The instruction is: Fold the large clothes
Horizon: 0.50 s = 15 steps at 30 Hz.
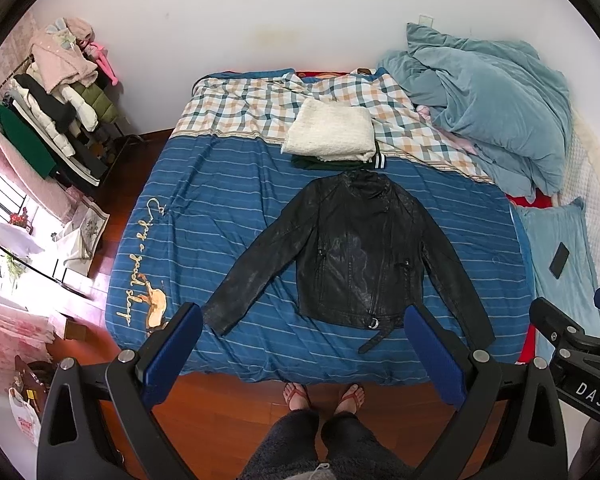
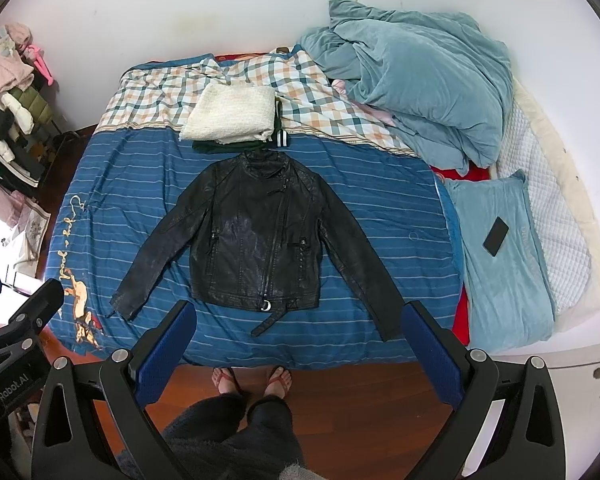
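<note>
A black leather jacket point(image 1: 356, 252) point(image 2: 256, 236) lies flat and face up on the blue striped bedspread point(image 1: 236, 200) point(image 2: 380, 208), both sleeves spread outward, collar toward the far side, belt strap trailing at the hem. My left gripper point(image 1: 300, 316) hangs open high above the bed's near edge, holding nothing. My right gripper point(image 2: 300, 312) is open too and just as high above the jacket's hem. Behind the collar sits a folded cream knit point(image 1: 332, 130) point(image 2: 230, 114) on top of a folded dark green garment point(image 1: 324, 163) point(image 2: 228, 146).
A crumpled teal duvet point(image 1: 488, 96) point(image 2: 420, 80) is heaped at the far right, with a teal pillow point(image 2: 500, 256) and a black phone point(image 2: 496, 236) on it. A clothes rack point(image 1: 48, 120) stands left. A person's feet in flip-flops point(image 1: 324, 396) stand on the wooden floor.
</note>
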Each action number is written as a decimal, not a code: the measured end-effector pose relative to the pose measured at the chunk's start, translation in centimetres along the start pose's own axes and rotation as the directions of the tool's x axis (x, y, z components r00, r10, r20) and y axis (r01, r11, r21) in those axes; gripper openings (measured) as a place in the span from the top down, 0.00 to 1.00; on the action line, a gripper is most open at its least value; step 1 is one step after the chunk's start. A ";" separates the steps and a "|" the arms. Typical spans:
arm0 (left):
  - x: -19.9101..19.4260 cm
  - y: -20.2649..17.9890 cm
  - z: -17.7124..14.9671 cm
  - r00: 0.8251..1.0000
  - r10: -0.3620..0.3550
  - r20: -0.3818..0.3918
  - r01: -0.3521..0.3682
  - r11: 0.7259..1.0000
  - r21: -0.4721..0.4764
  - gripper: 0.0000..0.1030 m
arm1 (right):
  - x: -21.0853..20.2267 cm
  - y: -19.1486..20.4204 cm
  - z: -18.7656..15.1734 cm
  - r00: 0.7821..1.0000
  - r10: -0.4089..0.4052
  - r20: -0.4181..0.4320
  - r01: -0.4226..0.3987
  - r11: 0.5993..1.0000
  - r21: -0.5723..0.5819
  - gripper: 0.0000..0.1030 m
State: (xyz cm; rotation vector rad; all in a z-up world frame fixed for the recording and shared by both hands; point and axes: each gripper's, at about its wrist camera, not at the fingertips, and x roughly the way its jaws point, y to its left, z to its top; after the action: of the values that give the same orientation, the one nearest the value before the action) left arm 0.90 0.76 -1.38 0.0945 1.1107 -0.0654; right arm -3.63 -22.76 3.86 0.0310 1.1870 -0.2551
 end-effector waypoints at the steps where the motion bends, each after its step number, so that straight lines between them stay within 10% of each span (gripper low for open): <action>1: 0.0 0.0 -0.1 1.000 0.000 0.000 0.000 1.000 0.000 0.00 | 0.1 0.0 0.0 1.000 0.001 0.000 -0.001 1.000 0.001 0.00; 15: 0.1 -0.2 0.2 1.000 -0.002 -0.001 0.002 1.000 0.001 0.00 | 0.0 0.2 0.1 1.000 -0.002 -0.001 0.001 1.000 -0.002 0.00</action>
State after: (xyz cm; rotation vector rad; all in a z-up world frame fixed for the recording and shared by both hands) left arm 1.11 0.55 -1.40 0.0946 1.1116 -0.0675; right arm -3.48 -22.62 3.90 0.0285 1.1882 -0.2553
